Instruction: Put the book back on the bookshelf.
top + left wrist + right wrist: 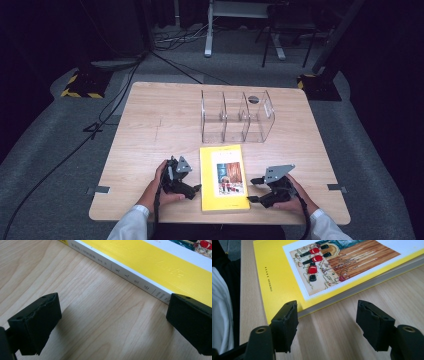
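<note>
A yellow book (224, 177) with a picture on its cover lies flat near the table's front edge. My left gripper (196, 188) sits just left of it, low on the wood, jaws wide apart and facing the white spine (130, 277); nothing is between them. On the other side my right gripper (254, 190) faces the book's page edge (352, 293) at its near corner, also open, with only bare wood between the jaws. The cover picture (337, 262) shows red and black figures.
A clear plastic organizer (236, 116) with three upright slots stands behind the book, mid-table. The wooden table (150, 130) has free room to the left and right. A white sleeve (220, 312) is beside the table's front edge.
</note>
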